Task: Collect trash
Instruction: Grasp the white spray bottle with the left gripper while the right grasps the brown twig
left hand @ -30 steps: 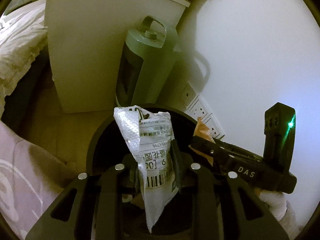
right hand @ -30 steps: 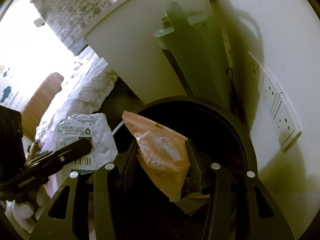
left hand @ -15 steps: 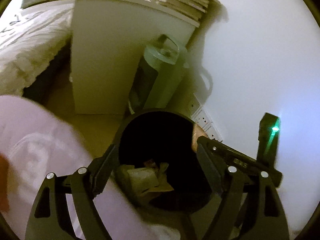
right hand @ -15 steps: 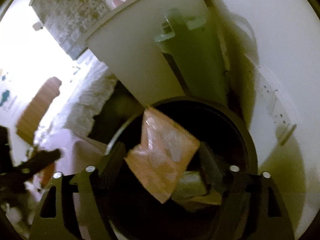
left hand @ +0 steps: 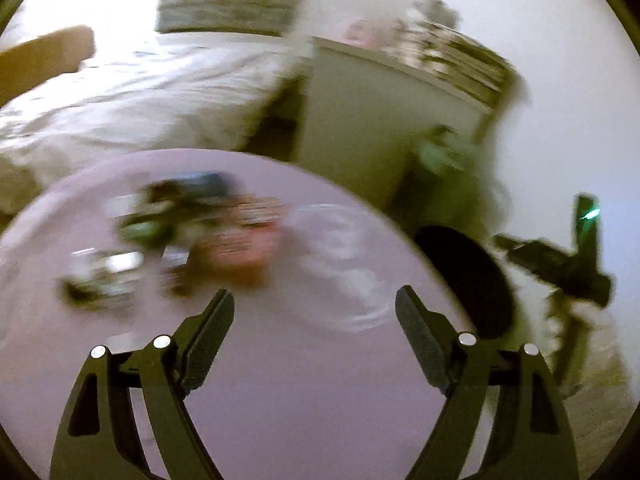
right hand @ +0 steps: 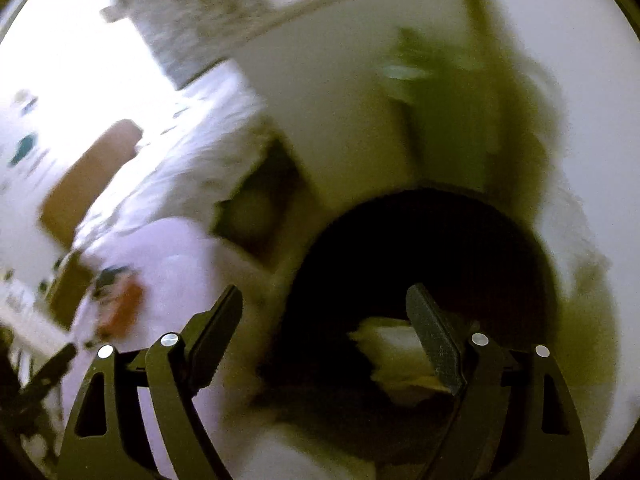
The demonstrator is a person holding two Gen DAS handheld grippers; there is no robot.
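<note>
My left gripper (left hand: 314, 300) is open and empty over a round lilac table (left hand: 304, 400). Blurred wrappers lie on that table ahead of it: an orange one (left hand: 240, 248), a green and dark one (left hand: 160, 220) and a pale one (left hand: 104, 276). The black trash bin (left hand: 468, 280) stands at the table's right. My right gripper (right hand: 324, 300) is open and empty above the bin (right hand: 420, 240), with pale trash (right hand: 396, 352) lying at the bin's bottom. In the left wrist view the right gripper's black body (left hand: 568, 260) shows beyond the bin.
A white nightstand (left hand: 372, 120) with stacked books (left hand: 452, 56) stands behind the bin, and a green cylindrical appliance (left hand: 440, 152) leans by the wall. A bed with white bedding (left hand: 140, 92) fills the left. The lilac table (right hand: 168, 256) with wrappers (right hand: 120, 304) lies left of the bin.
Both grippers opened and dropped their wrappers into the bin. The left gripper then swung left, away from the bin to over the lilac table; the right gripper drew back and up.
</note>
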